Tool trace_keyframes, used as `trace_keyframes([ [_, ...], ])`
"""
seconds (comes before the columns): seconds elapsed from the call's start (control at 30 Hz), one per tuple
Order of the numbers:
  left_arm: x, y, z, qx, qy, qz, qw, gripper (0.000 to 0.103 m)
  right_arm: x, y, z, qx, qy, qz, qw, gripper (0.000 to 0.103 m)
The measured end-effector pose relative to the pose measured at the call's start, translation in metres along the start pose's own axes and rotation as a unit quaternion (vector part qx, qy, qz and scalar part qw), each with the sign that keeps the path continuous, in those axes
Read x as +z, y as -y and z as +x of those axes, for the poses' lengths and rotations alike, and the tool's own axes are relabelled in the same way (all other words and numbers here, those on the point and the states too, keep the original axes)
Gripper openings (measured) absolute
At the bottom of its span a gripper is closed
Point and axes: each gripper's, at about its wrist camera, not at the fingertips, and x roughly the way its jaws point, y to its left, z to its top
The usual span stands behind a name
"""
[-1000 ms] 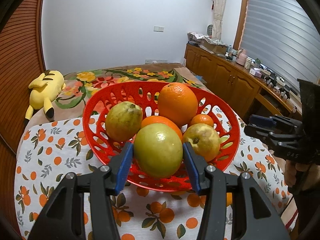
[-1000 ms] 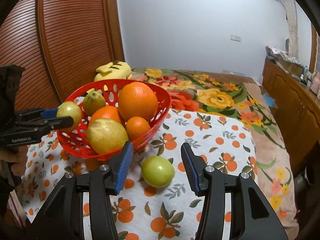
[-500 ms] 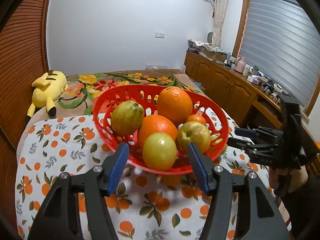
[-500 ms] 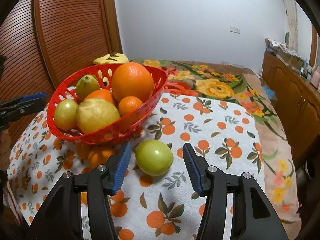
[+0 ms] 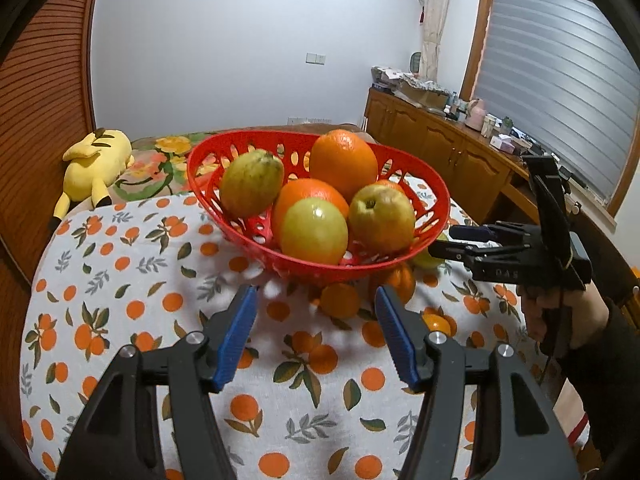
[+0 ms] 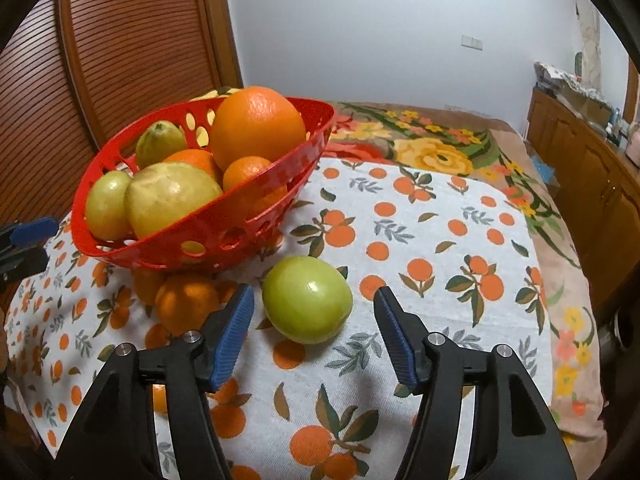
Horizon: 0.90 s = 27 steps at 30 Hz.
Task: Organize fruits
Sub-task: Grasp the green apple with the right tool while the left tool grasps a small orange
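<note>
The step in hand looks like fetching the last loose fruit: a green apple (image 6: 307, 299) lies on the desk (image 6: 440, 240) just beside the red basket (image 6: 208, 236), toward the desk's middle. The right gripper (image 6: 314, 334) straddles it — jaws opening, pads clear of the skin. The left gripper (image 5: 316, 336) stands part open and empty before the basket. Next, the right jaws should settle lower around the apple, then close — gently, since it may roll.

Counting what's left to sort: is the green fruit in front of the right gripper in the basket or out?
Out. The green fruit lies on the tablecloth beside the red basket.
</note>
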Motion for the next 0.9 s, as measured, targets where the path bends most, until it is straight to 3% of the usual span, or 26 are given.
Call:
trace_keyframes([
  [0.5,-0.013,-0.001,0.042,-0.007,-0.041,-0.028,0.9987,0.061,0.003,-0.001,0.033,0.017,-0.036,0.001,0.999,0.063],
  [0.57,-0.013,0.0,0.046,-0.007,-0.045,-0.029,0.9985,0.061,0.003,-0.002,0.032,0.014,-0.032,0.001,0.999,0.055],
  [0.9,-0.01,0.013,0.066,-0.011,-0.066,-0.023,0.9975,0.061,-0.011,-0.001,0.002,0.019,-0.014,0.009,1.0,0.055],
])
